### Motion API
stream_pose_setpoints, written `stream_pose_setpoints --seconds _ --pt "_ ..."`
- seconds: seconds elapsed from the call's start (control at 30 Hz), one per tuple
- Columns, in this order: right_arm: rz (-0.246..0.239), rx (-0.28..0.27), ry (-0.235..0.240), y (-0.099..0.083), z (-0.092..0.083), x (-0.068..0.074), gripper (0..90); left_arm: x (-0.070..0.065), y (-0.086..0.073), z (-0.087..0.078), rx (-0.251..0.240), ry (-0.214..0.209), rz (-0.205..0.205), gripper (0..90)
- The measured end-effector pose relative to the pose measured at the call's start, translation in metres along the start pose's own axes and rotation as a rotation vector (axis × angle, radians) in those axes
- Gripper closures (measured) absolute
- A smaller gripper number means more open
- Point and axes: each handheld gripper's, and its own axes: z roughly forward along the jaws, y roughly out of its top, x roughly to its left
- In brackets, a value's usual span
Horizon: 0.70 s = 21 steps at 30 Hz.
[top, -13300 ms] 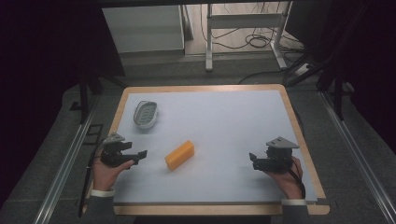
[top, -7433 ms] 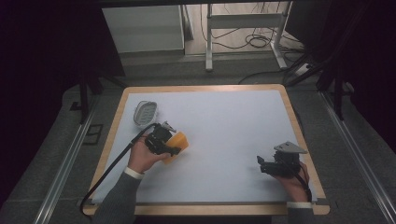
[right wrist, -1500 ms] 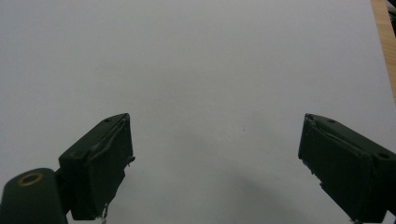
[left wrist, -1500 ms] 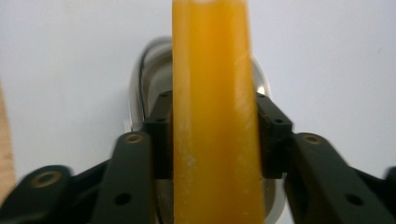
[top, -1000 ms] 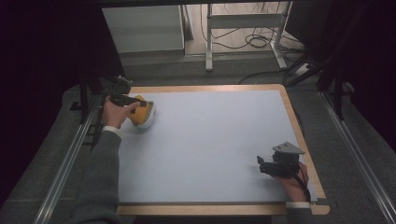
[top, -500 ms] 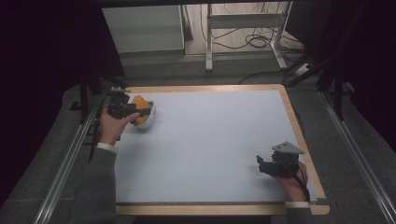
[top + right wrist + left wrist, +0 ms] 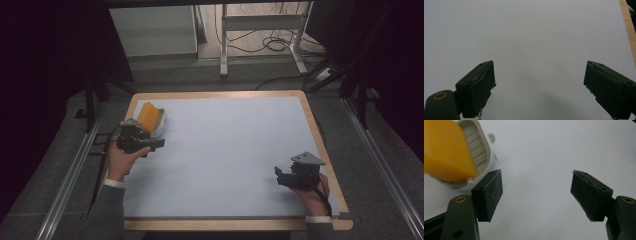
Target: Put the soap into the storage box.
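Two pairs of jaws are standing spread wide, and neither is pinching anything. Those of the left gripper are gaping over bare white surface, with the orange block sitting just past the left-hand pad, at about ten o'clock from it, resting tilted in the white ribbed dish. From above, the left gripper is hovering just beside the dish, at its six o'clock, near the desk's far left corner. The right gripper is idling over plain white sheet; from above it is lying low in the hand near the desk's four o'clock edge, well apart from the dish.

Judging by how things lie, the placing looks done: the block is leaning inside the dish and no jaw is touching it. What seems left is only drawing the hand clear. The desk is carrying nothing else, so nothing is blocking the way. Beyond its far edge, a metal frame and loose cables are lying on the floor.
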Motion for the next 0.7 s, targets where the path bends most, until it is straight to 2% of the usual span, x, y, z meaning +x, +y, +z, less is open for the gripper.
stream_pose_setpoints --seconds 0.07,0.1,0.13,0.17,0.2,0.3,0.37,0.43,0.5,0.6,0.7 --pt "-0.001 0.001 0.001 0.0 0.0 0.0 10.0 -0.001 -0.003 0.0 0.0 -0.002 -0.002 25.8" --pt "0.0 0.001 0.0 0.0 0.0 0.0 10.0 -0.003 -0.013 0.0 0.008 -0.004 -0.004 25.7" --pt "0.0 0.001 0.0 0.0 0.0 0.0 10.0 -0.003 -0.013 0.0 0.008 -0.004 -0.004 25.7" --pt "0.0 -0.002 0.0 0.0 0.0 0.0 10.0 -0.005 -0.021 0.0 0.014 -0.013 -0.004 25.7" --pt "0.0 -0.002 0.0 0.0 0.0 0.0 10.0 -0.005 -0.021 0.0 0.014 -0.013 -0.004 25.5" --pt "-0.001 -0.002 -0.002 0.0 -0.001 0.0 10.0 -0.005 -0.031 -0.001 0.01 -0.023 -0.019 25.2" --pt "-0.001 -0.002 -0.003 0.0 -0.001 0.0 10.0 -0.006 -0.038 0.0 0.025 -0.023 -0.02 24.7" --pt "-0.002 0.001 -0.005 0.0 0.0 0.0 10.0 -0.007 -0.041 0.0 0.022 -0.021 -0.019 24.7" --pt "0.0 0.002 -0.005 0.0 0.0 0.0 10.0 -0.007 -0.048 0.0 0.014 -0.044 -0.031 24.6" --pt "-0.001 -0.002 -0.004 0.0 0.0 0.0 10.0 -0.008 -0.049 0.002 0.035 -0.041 -0.019 23.9" --pt "-0.003 -0.001 -0.005 0.0 0.0 0.0 10.0 -0.006 -0.051 0.002 0.027 -0.029 -0.027 24.0"
